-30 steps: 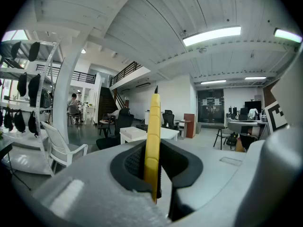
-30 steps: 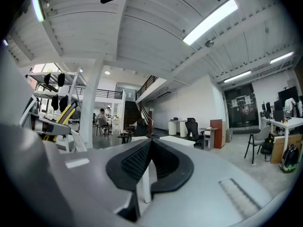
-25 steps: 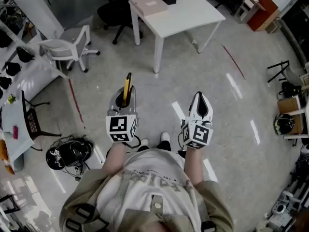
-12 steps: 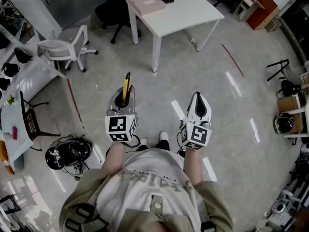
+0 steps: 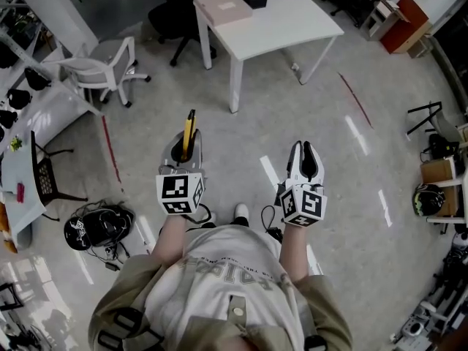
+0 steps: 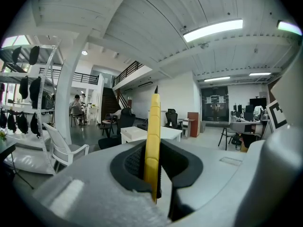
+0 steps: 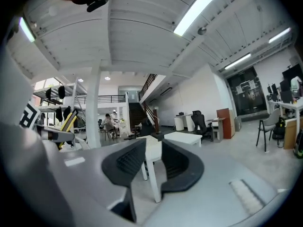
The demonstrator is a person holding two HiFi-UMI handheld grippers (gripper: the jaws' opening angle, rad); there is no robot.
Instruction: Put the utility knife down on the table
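The utility knife (image 5: 190, 131) was seen clamped in the left gripper (image 5: 186, 151), well short of the white table (image 5: 281, 22). Its yellow body was held edge-on between the pads, with its long axis carried straight out of the jaws toward that table. The right gripper (image 5: 305, 154), as far from the table, had its jaws just parted, with nothing between them. A carry forward to the table top was judged to be needed first.

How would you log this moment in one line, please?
left gripper: shut on utility knife; right gripper: jaws just opening, empty; table: ahead
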